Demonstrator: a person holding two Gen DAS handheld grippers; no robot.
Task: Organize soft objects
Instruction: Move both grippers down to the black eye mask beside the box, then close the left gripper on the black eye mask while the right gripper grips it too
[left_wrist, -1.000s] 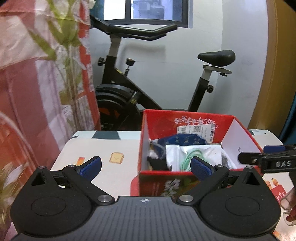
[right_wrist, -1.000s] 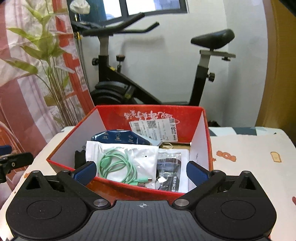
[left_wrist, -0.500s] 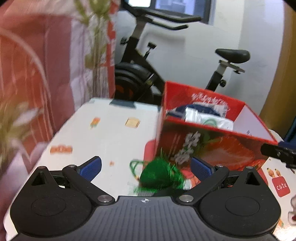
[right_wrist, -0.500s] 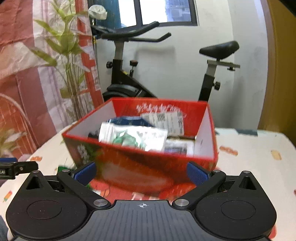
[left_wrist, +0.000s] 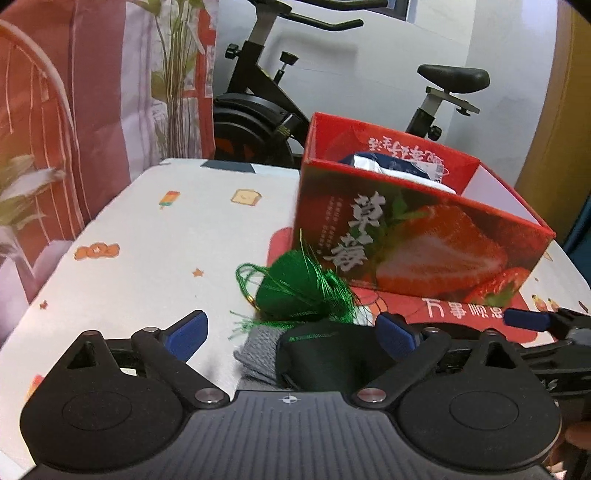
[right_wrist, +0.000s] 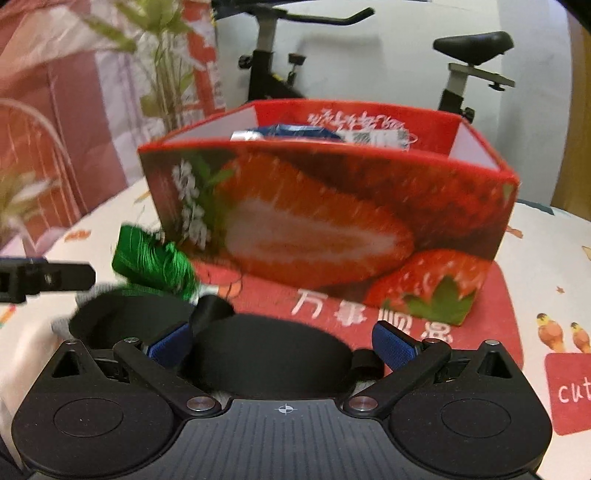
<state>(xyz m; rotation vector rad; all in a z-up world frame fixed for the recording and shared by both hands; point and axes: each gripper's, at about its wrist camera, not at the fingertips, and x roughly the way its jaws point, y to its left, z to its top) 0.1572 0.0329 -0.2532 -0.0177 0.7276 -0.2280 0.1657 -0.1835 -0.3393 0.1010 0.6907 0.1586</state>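
Before strawberry box (left_wrist: 413, 236): green tassel (left_wrist: 295, 291), dark pouch (left_wrist: 328, 354); both jaws open, empty.

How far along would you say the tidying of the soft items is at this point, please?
Done: packets already sit in the red box. In hand: nothing; the left claw and right claw are open. Left: the green tassel and dark fabric items lie on the table.

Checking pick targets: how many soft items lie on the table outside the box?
3 visible: green tassel ornament by the red box corner, dark green pouch below it, grey cloth beside it. More may hide under the grippers.
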